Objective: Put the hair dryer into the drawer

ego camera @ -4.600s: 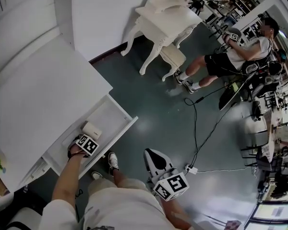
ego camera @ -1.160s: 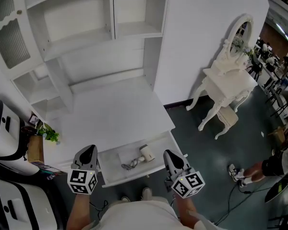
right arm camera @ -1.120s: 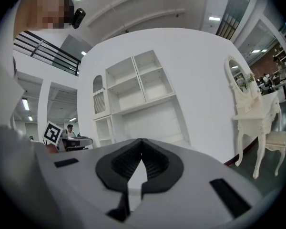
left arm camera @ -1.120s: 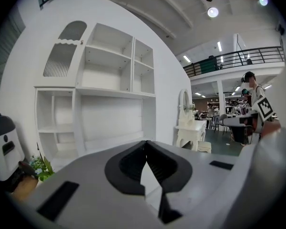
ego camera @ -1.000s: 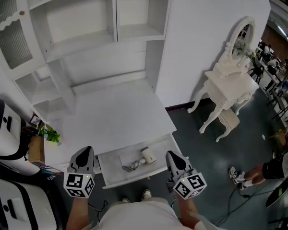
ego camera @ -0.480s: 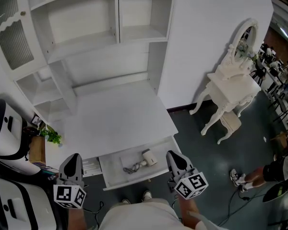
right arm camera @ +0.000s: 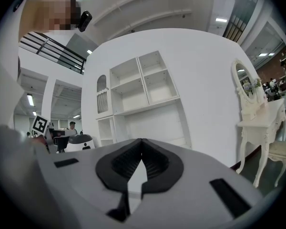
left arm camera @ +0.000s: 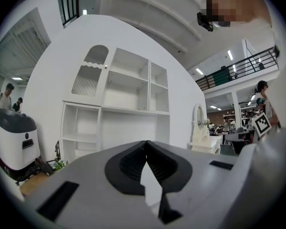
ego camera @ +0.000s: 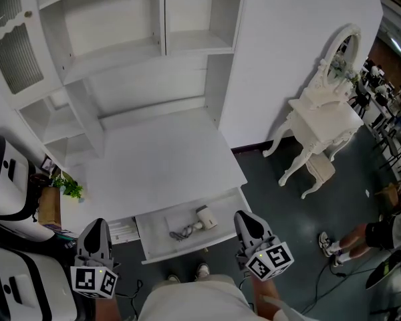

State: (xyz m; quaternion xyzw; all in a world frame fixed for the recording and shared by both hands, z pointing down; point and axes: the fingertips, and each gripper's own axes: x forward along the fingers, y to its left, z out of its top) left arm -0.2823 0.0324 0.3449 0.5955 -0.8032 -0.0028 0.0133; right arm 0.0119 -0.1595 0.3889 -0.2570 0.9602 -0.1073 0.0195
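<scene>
Hair dryer in drawer, left claw and right claw closed, empty

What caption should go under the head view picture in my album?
Hair dryer lying in the open white drawer, with the left gripper and right gripper on either side, jaws shut and empty.

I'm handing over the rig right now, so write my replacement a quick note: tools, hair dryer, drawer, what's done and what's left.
Left tool: shut and empty, off to the left of the drawer, touching nothing.
Right tool: shut and empty, near the drawer's right front corner.
Hair dryer: lying inside the open drawer, with its cord bunched beside it.
Done: the dryer is in the drawer.
Left: nothing of the placing itself. The drawer stands pulled out, so pushing it shut is probably the only tidy-up, if wanted.
</scene>
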